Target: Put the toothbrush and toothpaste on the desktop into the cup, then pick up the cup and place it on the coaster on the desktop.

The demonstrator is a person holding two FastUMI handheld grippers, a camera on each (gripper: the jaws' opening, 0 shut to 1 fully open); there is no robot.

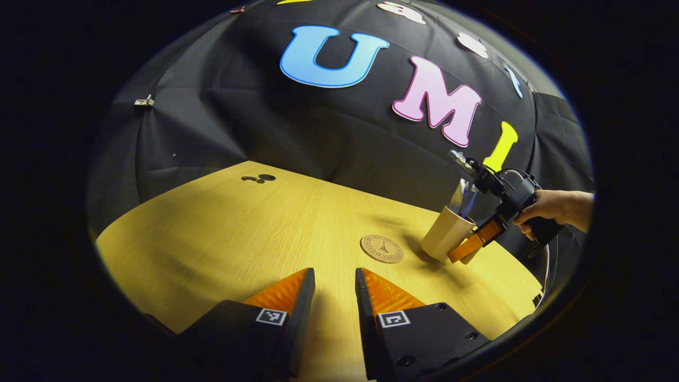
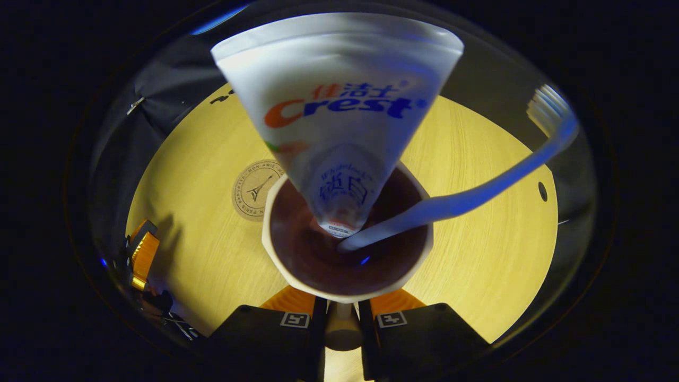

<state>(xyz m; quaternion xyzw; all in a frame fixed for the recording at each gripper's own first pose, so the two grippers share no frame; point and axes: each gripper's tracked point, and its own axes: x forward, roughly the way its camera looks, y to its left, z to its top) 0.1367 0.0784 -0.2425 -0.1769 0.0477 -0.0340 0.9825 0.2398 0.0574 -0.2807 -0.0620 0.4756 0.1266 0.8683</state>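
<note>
Left gripper [image 1: 335, 297]: low over the near edge of the desktop [image 1: 238, 233]; its two fingers stand apart with bare wood between them and hold nothing.
Dark marks [image 1: 259, 178]: a small cluster on the wood near the far left edge, well apart from everything else.
Coaster [image 1: 382, 249]: round and cork-toned, flat on the desktop ahead of the left gripper; nothing rests on it. In the right gripper view it [image 2: 255, 191] lies just left of the cup and carries a tower emblem ringed by lettering too small to make out.
Cup [image 1: 446, 233]: tan, tilted, to the right of the coaster and close to it; whether its base touches the wood cannot be told. The right gripper view looks down into its dark interior [image 2: 347, 249].
Toothpaste [image 2: 339, 111]: white tube standing in the cup, flat end uppermost, printed on its face; it hides much of the far desktop.
Toothbrush [image 2: 477, 193]: pale handle leaning out over the cup's right rim, bristle head at the upper right.
Right gripper [image 2: 342, 313]: fingers closed on the cup's handle at the near rim; in the left gripper view a hand [image 1: 546, 209] holds it at the right.
</note>
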